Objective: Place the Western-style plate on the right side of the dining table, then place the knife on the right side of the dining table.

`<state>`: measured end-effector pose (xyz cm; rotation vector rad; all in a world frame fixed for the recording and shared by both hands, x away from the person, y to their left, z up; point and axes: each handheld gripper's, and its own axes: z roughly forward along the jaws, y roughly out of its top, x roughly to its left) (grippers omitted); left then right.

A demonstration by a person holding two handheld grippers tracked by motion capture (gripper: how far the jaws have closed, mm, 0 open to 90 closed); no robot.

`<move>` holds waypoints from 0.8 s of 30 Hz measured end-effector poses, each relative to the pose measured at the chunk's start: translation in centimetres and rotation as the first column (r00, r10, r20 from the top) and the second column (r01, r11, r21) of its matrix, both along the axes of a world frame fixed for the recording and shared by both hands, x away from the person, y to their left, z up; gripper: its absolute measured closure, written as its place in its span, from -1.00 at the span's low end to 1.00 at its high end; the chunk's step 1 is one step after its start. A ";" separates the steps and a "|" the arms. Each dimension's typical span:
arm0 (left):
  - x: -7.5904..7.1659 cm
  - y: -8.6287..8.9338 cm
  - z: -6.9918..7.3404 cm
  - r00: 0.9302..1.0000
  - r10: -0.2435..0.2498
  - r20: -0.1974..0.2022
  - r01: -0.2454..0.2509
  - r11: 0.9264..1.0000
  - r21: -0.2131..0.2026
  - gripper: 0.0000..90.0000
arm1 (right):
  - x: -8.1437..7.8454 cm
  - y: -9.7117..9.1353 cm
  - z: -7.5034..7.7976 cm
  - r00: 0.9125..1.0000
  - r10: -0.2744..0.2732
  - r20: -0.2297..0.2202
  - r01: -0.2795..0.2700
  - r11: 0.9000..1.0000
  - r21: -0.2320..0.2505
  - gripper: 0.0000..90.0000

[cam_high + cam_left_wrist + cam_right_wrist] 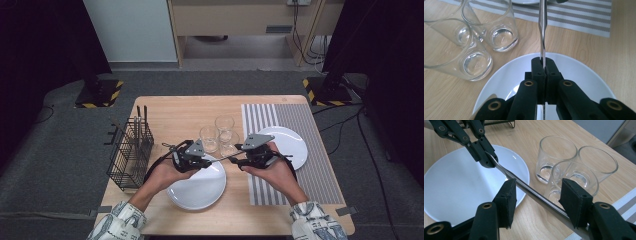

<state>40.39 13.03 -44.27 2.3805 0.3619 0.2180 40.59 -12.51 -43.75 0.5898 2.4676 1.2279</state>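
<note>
Knife (534, 193) pinched in left gripper (543, 65) – right gripper (537, 202) fingers spread (knife between, unpressed)

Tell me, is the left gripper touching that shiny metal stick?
Touching. In the left gripper view, the left gripper has its jaws closed tight on the thin metal utensil, which sticks out from between them above the white plate.

Left claw (209, 161) clamped — right claw (239, 159) agape
</note>
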 end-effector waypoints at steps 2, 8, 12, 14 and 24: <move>0.0 0.0 0.1 1.000 -0.001 0.000 0.001 1.000 0.000 0.96 | -0.1 0.0 0.0 1.000 0.001 -0.003 -0.001 1.000 -0.002 0.07; 0.2 -0.4 0.3 1.000 -0.006 -0.005 0.006 1.000 -0.003 0.96 | 0.0 -0.2 0.1 1.000 -0.002 -0.004 0.002 1.000 0.004 0.05; 0.3 -0.6 0.4 1.000 -0.005 -0.005 0.005 1.000 0.006 0.96 | 0.0 0.0 0.5 1.000 0.002 0.006 -0.002 1.000 0.005 -0.01; 0.3 -0.5 0.5 1.000 -0.005 -0.004 0.005 1.000 0.003 0.96 | 0.0 0.2 0.6 1.000 0.012 0.012 -0.012 1.000 0.001 0.03; 0.1 -0.2 1.3 1.000 0.002 -0.007 -0.002 1.000 -0.008 0.96 | -0.4 1.2 0.3 0.997 0.060 0.044 -0.059 0.998 -0.029 0.06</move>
